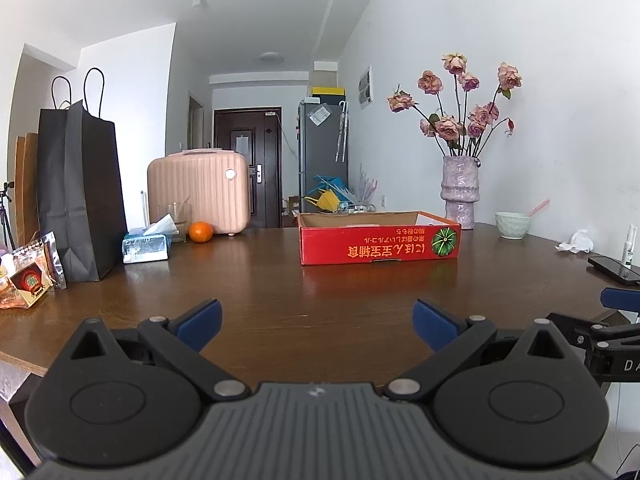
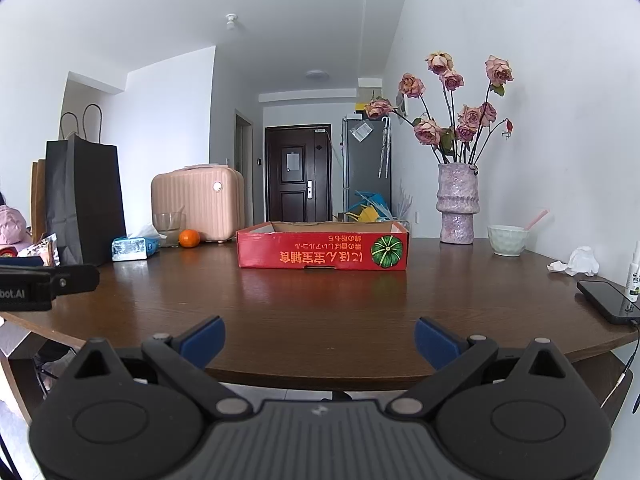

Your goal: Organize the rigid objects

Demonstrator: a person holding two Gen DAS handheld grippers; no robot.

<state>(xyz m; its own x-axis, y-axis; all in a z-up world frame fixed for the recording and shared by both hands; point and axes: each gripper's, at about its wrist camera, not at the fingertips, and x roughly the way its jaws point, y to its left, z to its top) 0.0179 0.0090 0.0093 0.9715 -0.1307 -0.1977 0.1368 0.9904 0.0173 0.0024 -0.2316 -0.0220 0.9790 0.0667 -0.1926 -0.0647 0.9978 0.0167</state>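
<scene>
Both grippers are just hanging at the near edge of the brown table [image 1: 260, 280], nothing in either one. The left gripper [image 1: 316, 324] has its blue pads spread wide, and the right gripper [image 2: 319, 340] is spread the same. The red cardboard box [image 2: 322, 251] (upside-down print, pumpkin picture on the front) sits mid-table, top open, well apart from both. An orange [image 1: 201, 231] rests by the pink case [image 1: 198, 192] at far left, with a tissue pack [image 1: 145, 247] just beside it. A phone [image 2: 608, 300] lies on the right edge.
</scene>
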